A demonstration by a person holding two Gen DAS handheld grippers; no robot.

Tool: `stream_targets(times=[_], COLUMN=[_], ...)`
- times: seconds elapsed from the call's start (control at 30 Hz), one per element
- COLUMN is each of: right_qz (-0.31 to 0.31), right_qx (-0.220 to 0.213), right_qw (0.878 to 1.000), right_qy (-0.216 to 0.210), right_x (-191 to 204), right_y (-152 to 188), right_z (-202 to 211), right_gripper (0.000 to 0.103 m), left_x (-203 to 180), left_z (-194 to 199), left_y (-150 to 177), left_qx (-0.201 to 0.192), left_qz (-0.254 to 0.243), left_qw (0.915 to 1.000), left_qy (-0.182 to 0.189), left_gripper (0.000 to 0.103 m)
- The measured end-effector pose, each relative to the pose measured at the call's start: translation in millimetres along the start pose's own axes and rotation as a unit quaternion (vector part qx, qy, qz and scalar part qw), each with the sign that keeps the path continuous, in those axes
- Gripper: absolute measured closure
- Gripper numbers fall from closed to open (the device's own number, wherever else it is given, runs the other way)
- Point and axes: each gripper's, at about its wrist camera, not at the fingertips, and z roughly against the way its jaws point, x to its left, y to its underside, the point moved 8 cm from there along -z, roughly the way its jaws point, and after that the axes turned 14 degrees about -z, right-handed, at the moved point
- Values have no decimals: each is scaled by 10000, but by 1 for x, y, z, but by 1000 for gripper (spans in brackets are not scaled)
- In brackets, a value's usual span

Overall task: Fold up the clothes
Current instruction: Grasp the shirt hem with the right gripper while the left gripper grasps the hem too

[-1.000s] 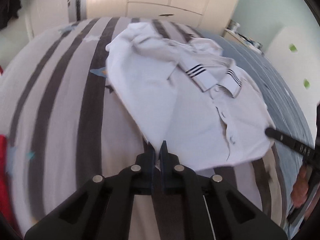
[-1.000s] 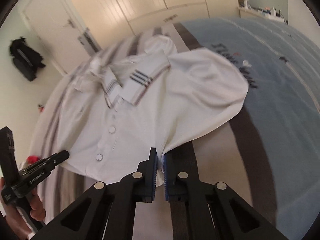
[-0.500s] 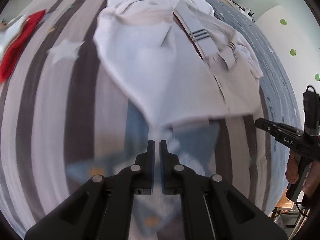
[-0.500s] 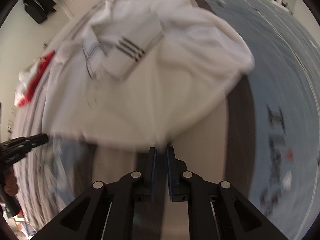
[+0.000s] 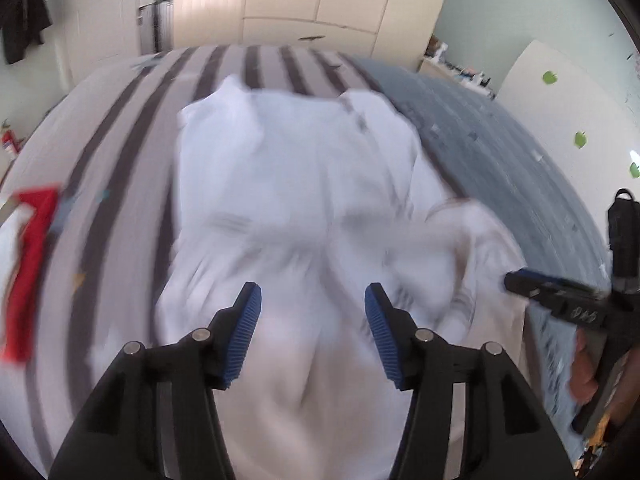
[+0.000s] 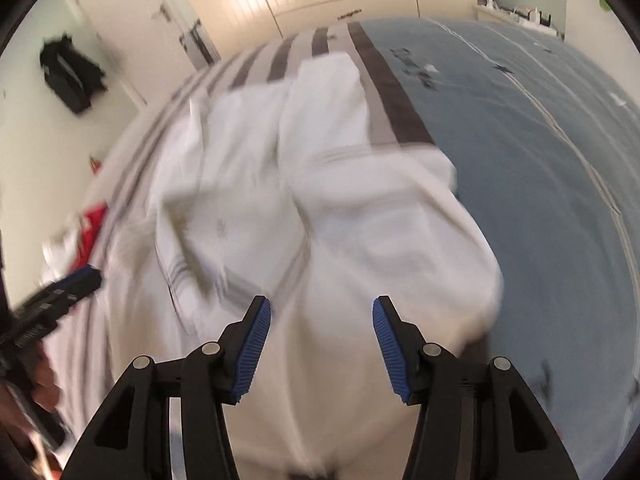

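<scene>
Left wrist view: white shirt [image 5: 296,184] blurred, rumpled under both opening, empty claws [image 5: 312,312].

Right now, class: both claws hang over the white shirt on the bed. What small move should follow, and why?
Probably draw both back: the left claw and right claw are opening, pads clear of the white shirt, which lies bunched on the bed.

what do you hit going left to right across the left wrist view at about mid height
red garment → striped bedspread → white shirt → blue bedding → right tongs, at the right edge
</scene>
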Motion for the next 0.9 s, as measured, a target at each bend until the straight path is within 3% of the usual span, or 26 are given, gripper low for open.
stream_targets(times=[0.1,0.2,0.27,0.3,0.37,0.53,0.67,0.77,0.9], right_qz=[-14,-8,0,6,48,284,392,720,886], right_qx=[43,313,481,556,644,217,37,103,704], right_qw=[10000,9995,9988,9984,9979,9983,9959,9934,9905], right_qy=[-12,86,97,67,-97,-458,-820,-890,-783], right_x=[16,19,20,22,27,40,47,49,35], right_y=[-31,-43,-42,-41,-42,-35,0,63,156], right_z=[-24,-49,-60,-64,-66,-15,50,109,154], right_gripper=[53,53,57,73,94,97,97,97,97], left_x=[1,-3,-8,-9,-10,-16,-44,-77,-122], left_z=[-27,-68,-85,-86,-82,-10,79,141,187], left_y=[-18,-13,-3,3,2,-2,39,103,206], left_qx=[171,671,1004,1084,1106,413,128,380,1160], left_qz=[-98,-303,-392,-401,-459,-337,-225,-153,13], left_qw=[9998,9971,9941,9933,9927,9985,9995,9988,9922], left_qy=[-52,-171,-95,-90,-162,-111,169,279,455], left_gripper=[52,54,79,89,94,95,95,95,95])
